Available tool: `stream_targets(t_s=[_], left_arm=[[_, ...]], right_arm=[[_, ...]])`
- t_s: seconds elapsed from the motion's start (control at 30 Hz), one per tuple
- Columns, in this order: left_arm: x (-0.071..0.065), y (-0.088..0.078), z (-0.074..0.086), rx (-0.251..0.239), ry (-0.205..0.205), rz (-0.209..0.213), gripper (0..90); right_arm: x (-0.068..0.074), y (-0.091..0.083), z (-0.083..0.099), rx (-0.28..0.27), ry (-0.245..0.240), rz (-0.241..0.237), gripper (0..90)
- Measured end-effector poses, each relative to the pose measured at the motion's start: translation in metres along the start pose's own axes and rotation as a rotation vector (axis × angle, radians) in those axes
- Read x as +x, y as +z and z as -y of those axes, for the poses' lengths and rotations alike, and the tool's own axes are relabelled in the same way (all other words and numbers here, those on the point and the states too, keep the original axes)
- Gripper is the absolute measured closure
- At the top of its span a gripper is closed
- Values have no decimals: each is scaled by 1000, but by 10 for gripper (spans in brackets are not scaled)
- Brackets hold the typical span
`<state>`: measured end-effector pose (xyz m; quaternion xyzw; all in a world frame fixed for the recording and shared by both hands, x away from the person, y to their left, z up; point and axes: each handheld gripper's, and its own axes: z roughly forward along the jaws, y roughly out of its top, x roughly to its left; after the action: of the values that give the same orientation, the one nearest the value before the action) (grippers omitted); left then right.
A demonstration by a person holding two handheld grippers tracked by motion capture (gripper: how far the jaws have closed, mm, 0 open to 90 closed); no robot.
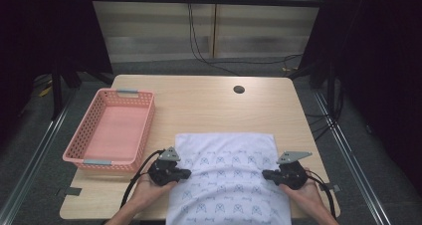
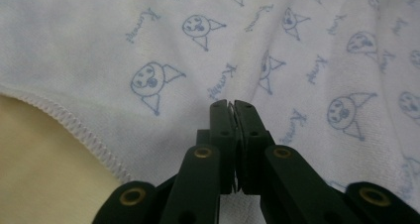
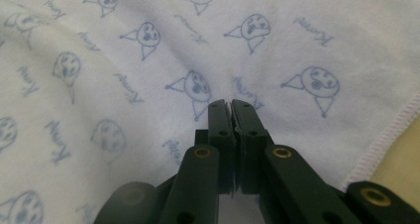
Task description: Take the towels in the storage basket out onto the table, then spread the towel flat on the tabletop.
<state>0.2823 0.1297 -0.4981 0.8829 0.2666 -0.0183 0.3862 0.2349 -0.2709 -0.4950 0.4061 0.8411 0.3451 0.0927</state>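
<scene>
The white cloth is looking like soft, matt knit fabric, printed with pale blue cartoon faces and script, and its edge is showing a ribbed overlock stitch in the left gripper view. The desk is showing a smooth, light wood-look top with a low sheen. The pink basket is appearing as perforated plastic. The left hand-held gripper and right hand-held gripper are showing matt black plastic jaws with brass-coloured rivets, and grey metal-looking plates on top.
</scene>
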Motion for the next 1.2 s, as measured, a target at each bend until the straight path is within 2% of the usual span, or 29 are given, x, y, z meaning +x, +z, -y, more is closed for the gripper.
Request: stream_targets(t_s=[0.07, 0.1, 0.13, 0.17, 0.2, 0.23, 0.27, 0.3, 0.37, 0.43, 0.53, 0.6, 0.7, 0.77, 0.9, 0.97, 1.07, 1.13, 1.17, 1.2], left_arm=[[-13, -4, 6, 28, 19, 29, 876], [-18, -6, 9, 31, 11, 52, 874], [-22, -7, 11, 38, 17, 60, 870], [-28, -10, 14, 48, 37, 50, 856], [-30, -11, 15, 42, 37, 69, 800], [-29, -14, 15, 41, 41, 60, 763], [-27, -14, 15, 33, 41, 56, 715], [-24, -16, 13, 17, 33, 41, 678], [-14, -20, 6, -26, -11, 13, 631], [-3, -21, 0, -68, -26, -17, 606], [7, -16, -8, -66, -44, -74, 586], [12, -12, -10, -76, -55, -65, 572], [21, -8, -10, -77, -96, -92, 549], [23, -8, -10, -78, -96, -100, 529], [24, -12, -11, -95, -98, -110, 510], [23, -11, -11, -91, -90, -108, 511], [24, -10, -11, -85, -97, -127, 485], [24, -9, -12, -88, -99, -141, 447], [25, -8, -12, -93, -95, -141, 447], [26, -7, -13, -93, -95, -147, 444]], right_arm=[[6, -8, 8, 18, 16, -30, 884], [8, -11, 12, 20, 15, -43, 883], [12, -14, 15, 27, 19, -55, 881], [14, -16, 17, 32, 13, -64, 878], [16, -18, 20, 33, 11, -73, 846], [17, -19, 21, 28, 9, -77, 783], [15, -21, 19, 5, 7, -59, 717], [13, -22, 17, -14, 16, -49, 690], [2, -23, 11, -54, 32, -19, 631], [-14, -22, 3, -89, 57, 36, 587], [-34, -16, -8, -94, 72, 90, 532], [-48, -9, -15, -96, 80, 111, 495], [-65, 3, -25, -94, 93, 128, 459], [-72, 9, -30, -97, 98, 134, 442], [-81, 21, -35, -95, 102, 127, 436], [-80, 25, -33, -65, 96, 146, 425], [-78, 26, -31, -67, 86, 144, 447], [-74, 26, -31, -74, 59, 126, 616], [-72, 26, -31, -73, 57, 108, 648], [-70, 26, -31, -69, 55, 111, 691]])
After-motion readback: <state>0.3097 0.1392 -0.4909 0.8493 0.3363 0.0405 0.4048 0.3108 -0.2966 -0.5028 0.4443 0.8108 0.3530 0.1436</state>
